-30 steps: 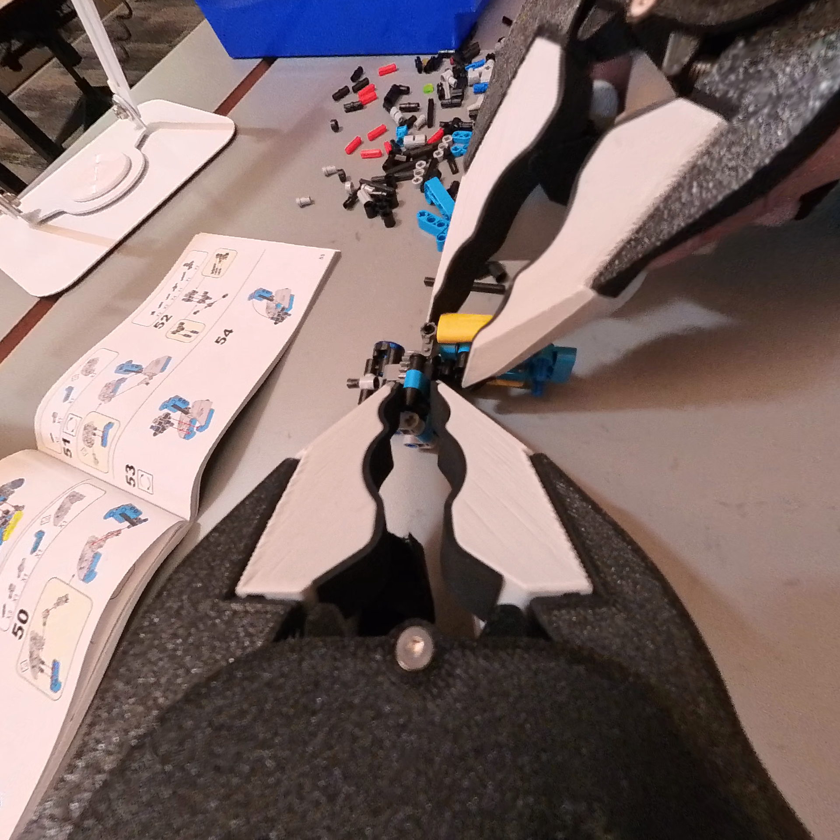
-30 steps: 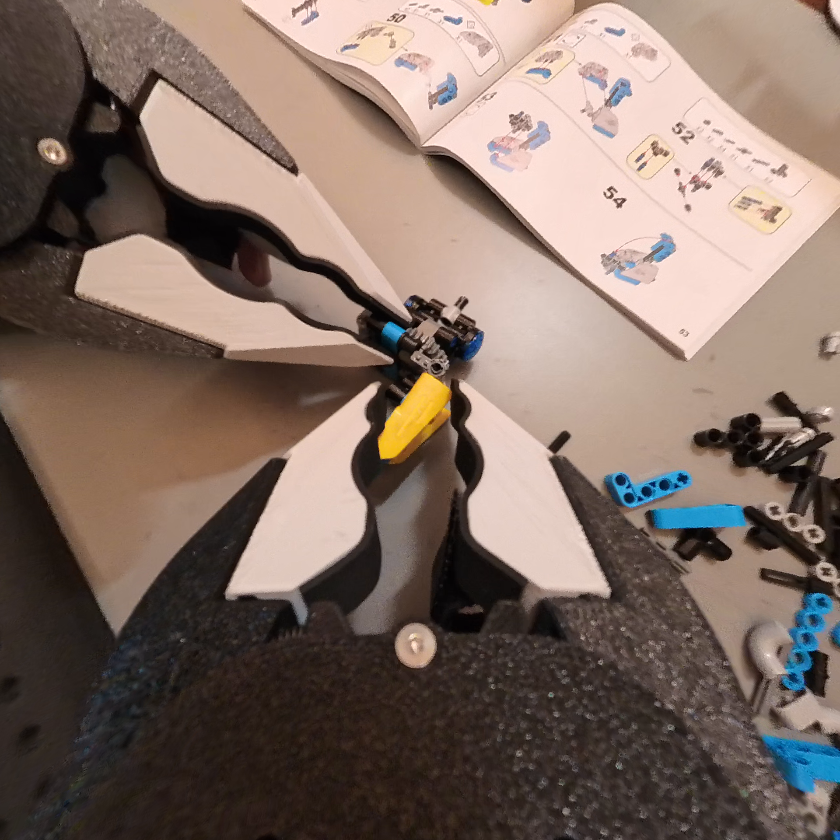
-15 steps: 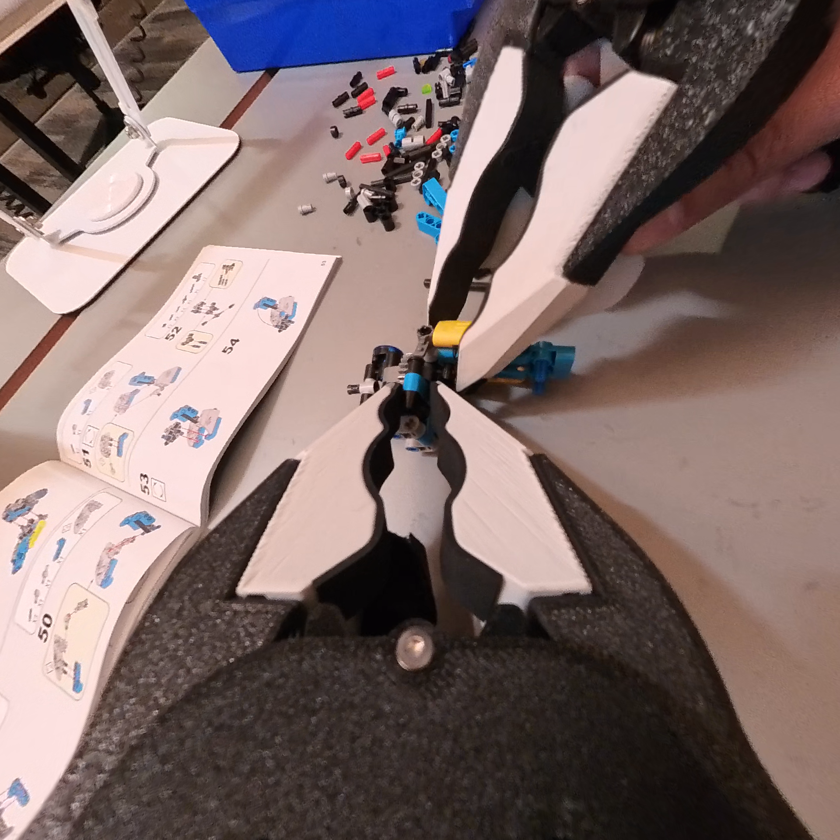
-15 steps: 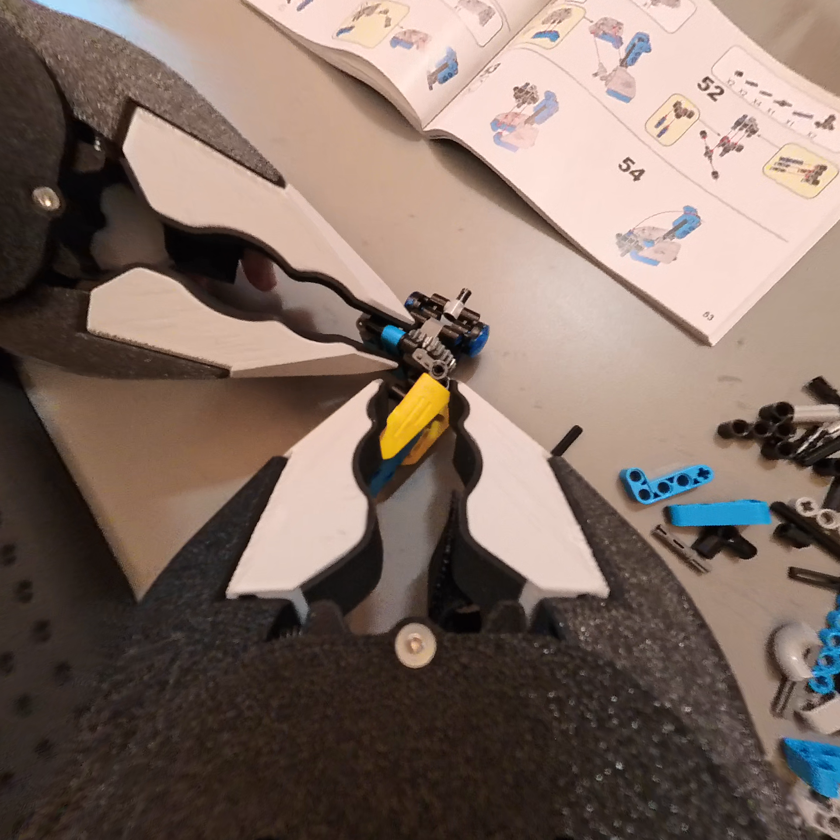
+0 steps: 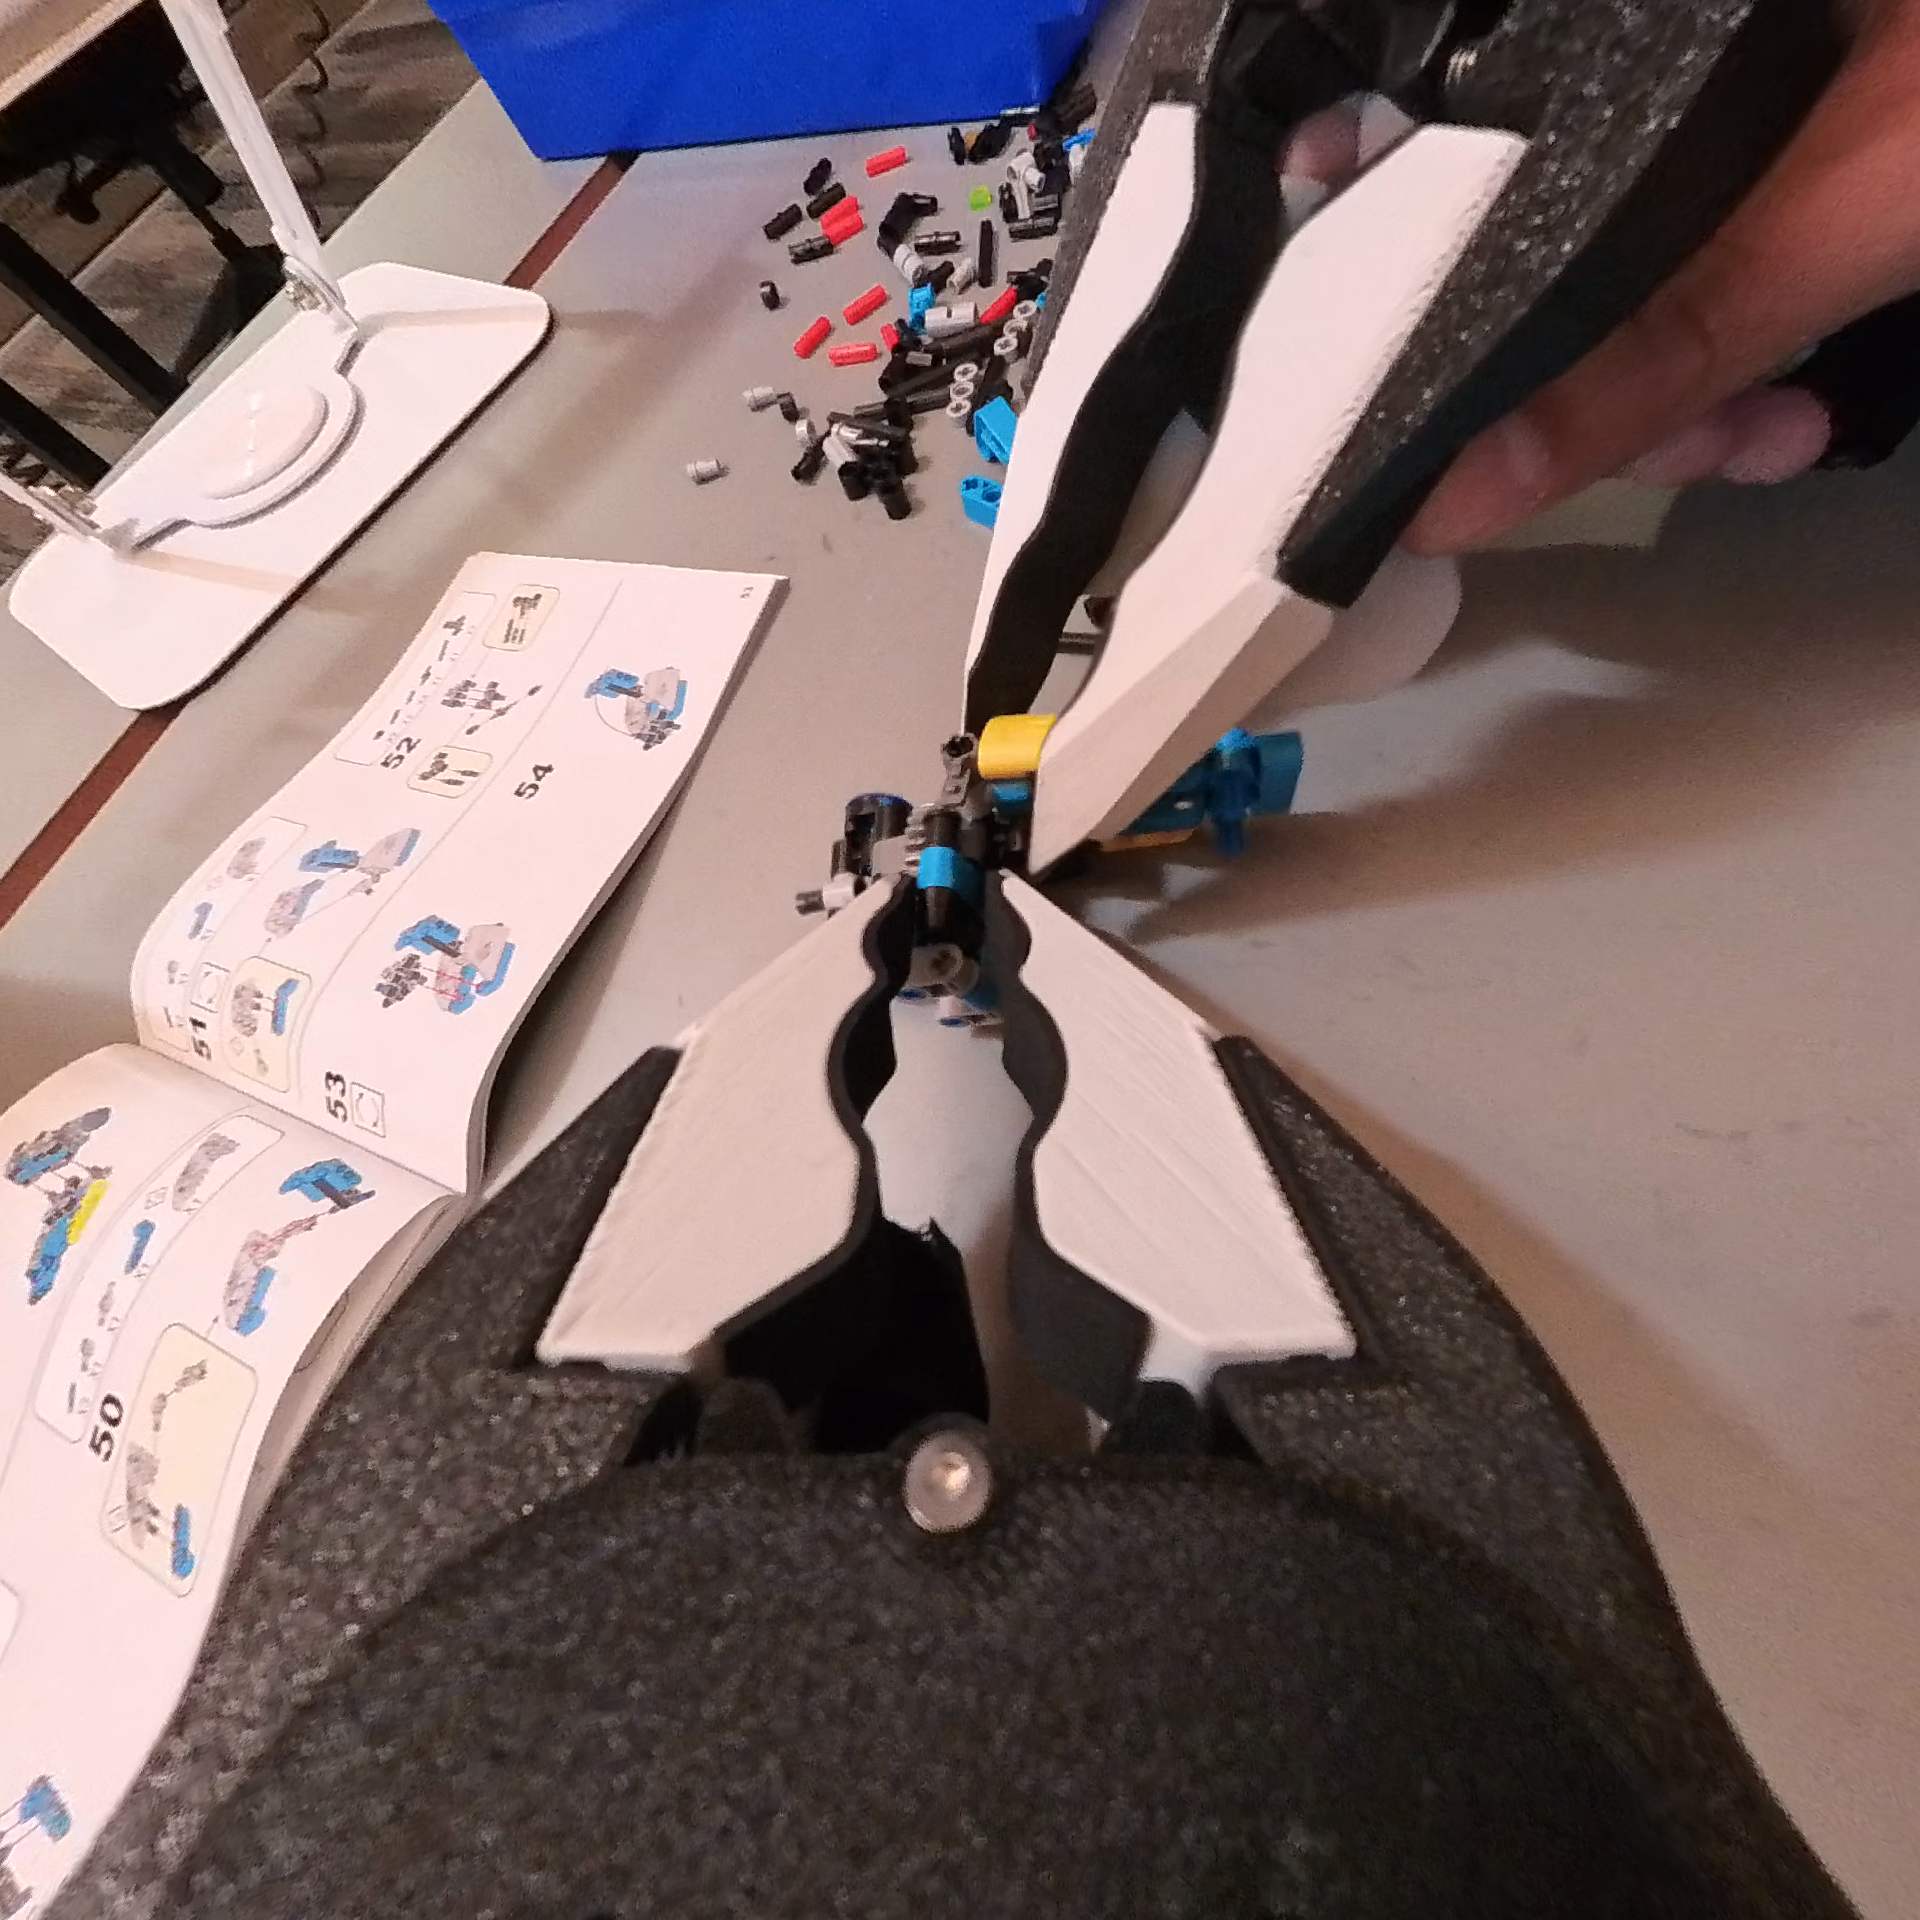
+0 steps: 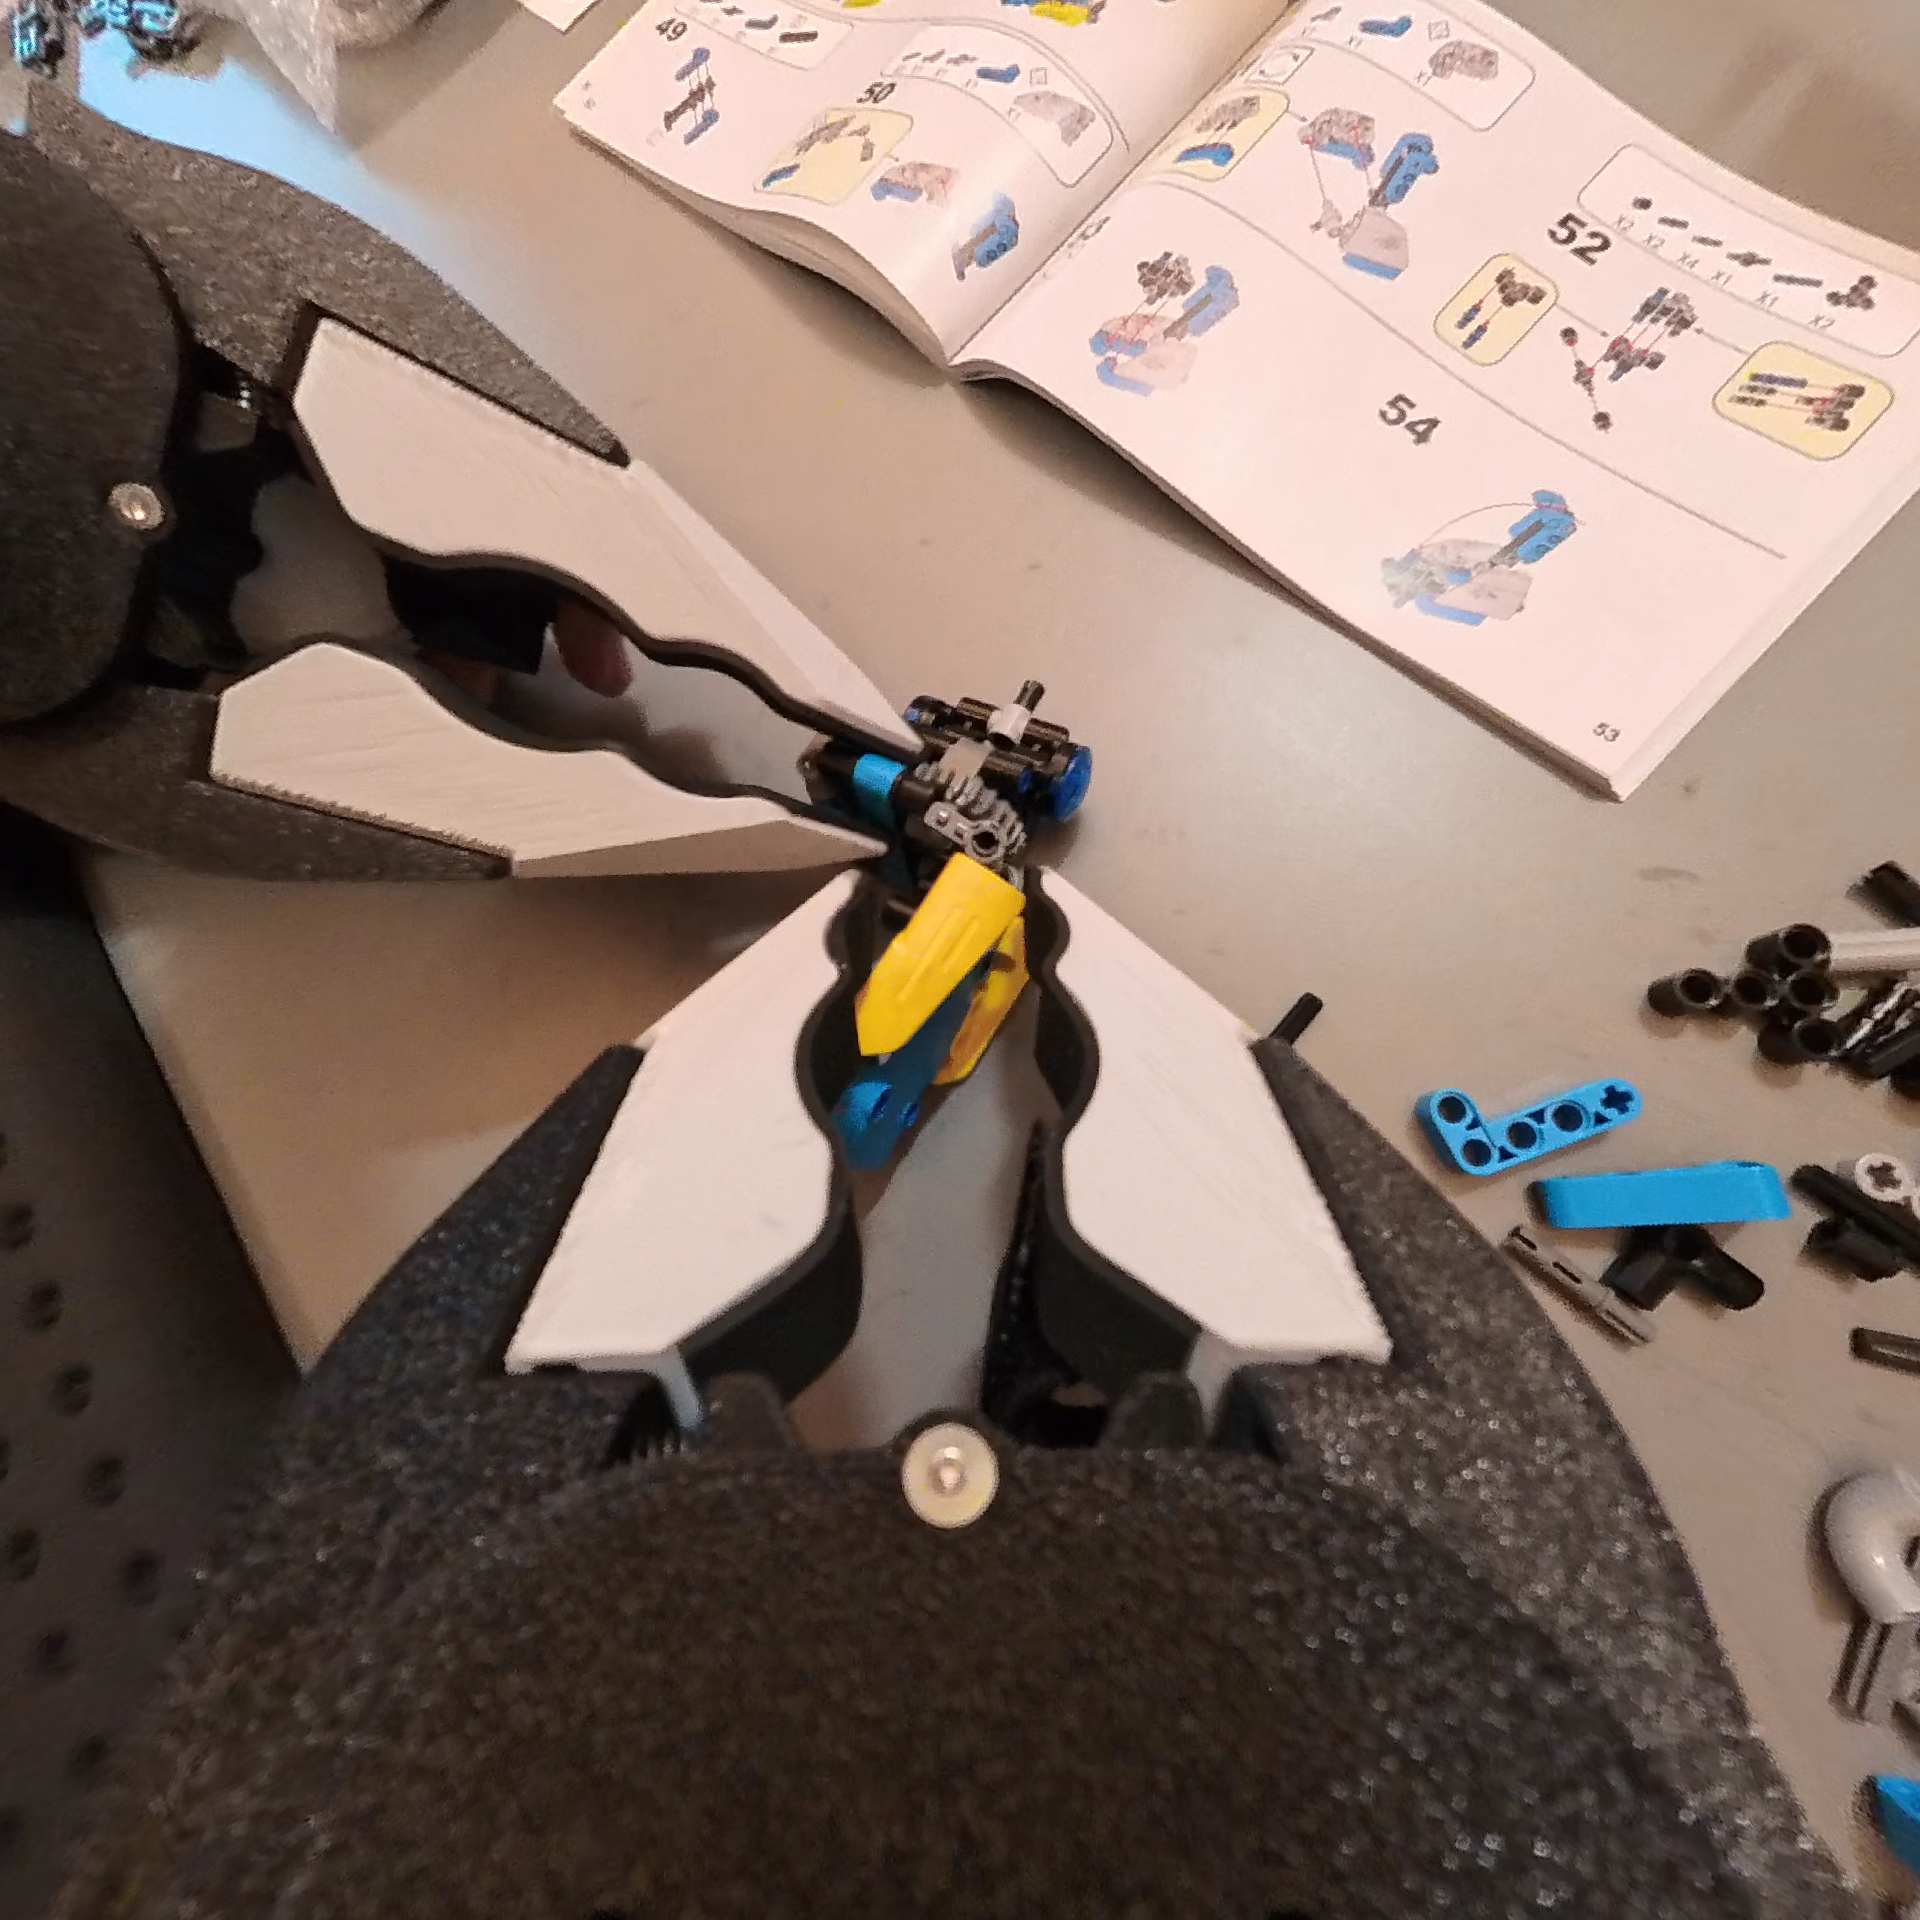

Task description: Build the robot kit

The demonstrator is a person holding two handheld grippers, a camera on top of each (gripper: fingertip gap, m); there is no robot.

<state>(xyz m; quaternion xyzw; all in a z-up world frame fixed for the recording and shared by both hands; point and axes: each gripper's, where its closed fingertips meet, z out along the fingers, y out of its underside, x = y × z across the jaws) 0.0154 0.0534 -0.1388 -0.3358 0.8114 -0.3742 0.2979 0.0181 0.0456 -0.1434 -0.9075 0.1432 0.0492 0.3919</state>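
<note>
The left hand-held gripper (image 5: pixel 940 904) is pinched on the black and blue end of a small brick assembly (image 6: pixel 971 774), its two white fingertips closed against a blue connector and the black pins beside it. Meeting it nose to nose, the right hand-held gripper (image 6: pixel 940 914) is clamped on a yellow panel piece (image 6: pixel 935 961) with a blue beam under it, and the tip of that yellow piece touches the grey toothed part of the assembly. Judging from this, the two halves are being pressed or held together at that joint; any further push would seem to call for both grips staying firm and the two tools keeping in line, since the joint is small and partly hidden between the four fingertips. In the left wrist view a blue part (image 5: pixel 1247 779) pokes out just behind the right tool, low over the desk (image 5: pixel 1558 1039). Farther out from the left tool, on its left side, lies an open instruction booklet (image 5: pixel 416 831), and beyond that a white lamp base (image 5: pixel 260 436). Ahead, past the right tool, loose black, red and blue pieces (image 5: pixel 894 312) are scattered before a blue bin (image 5: pixel 748 62). To the right of the right tool lie a blue angled beam (image 6: pixel 1527 1122) and a flat blue beam (image 6: pixel 1662 1195), well apart from the grip. Nothing lies between the two tools except the assembly itself.
</note>
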